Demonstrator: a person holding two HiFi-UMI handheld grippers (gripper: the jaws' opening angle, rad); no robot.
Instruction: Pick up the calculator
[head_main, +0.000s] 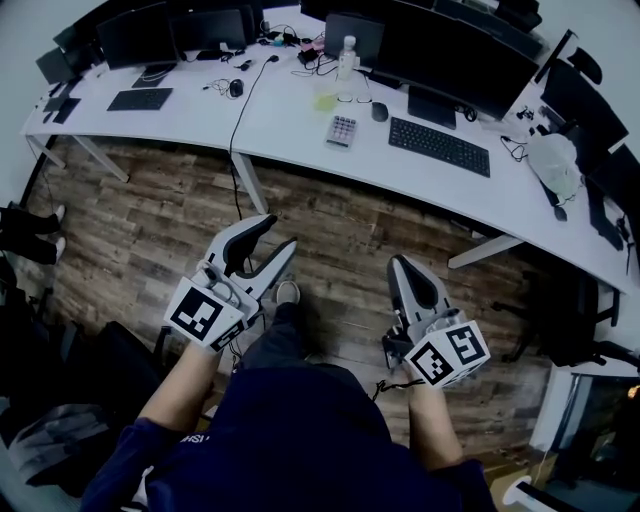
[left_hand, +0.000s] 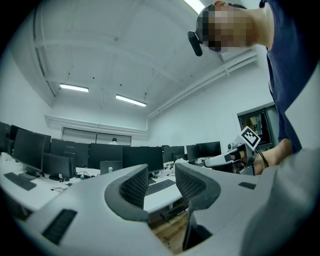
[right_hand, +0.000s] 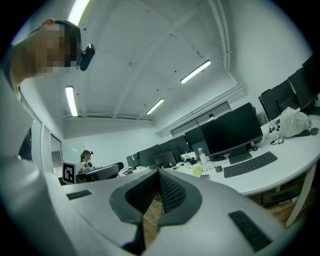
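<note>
We hold both tools over the brown plank floor (head_main: 150, 230), short of the long white curved desk (head_main: 290, 125). The grey, pale-keyed pocket calculator (head_main: 341, 131) lies flat near the desk's front edge, just left of the black keyboard (head_main: 439, 146) and below a yellow-green cup (head_main: 326, 97). It is well apart from either tool.

The left gripper (head_main: 280, 232) has its jaws spread. Its own view shows a clear gap between the ribbed dark pads (left_hand: 136, 187), with only desk and floor behind them. The right gripper (head_main: 400, 263) looks like a single grey wedge from the head view. Its own view shows the two pads pressed together with nothing between them.

Only the head view shows the calculator plainly. In the right gripper view it is a small speck beside the cup, and in the left gripper view we cannot find it. That view does catch the right tool's square-marked cube (left_hand: 249, 136).
</note>
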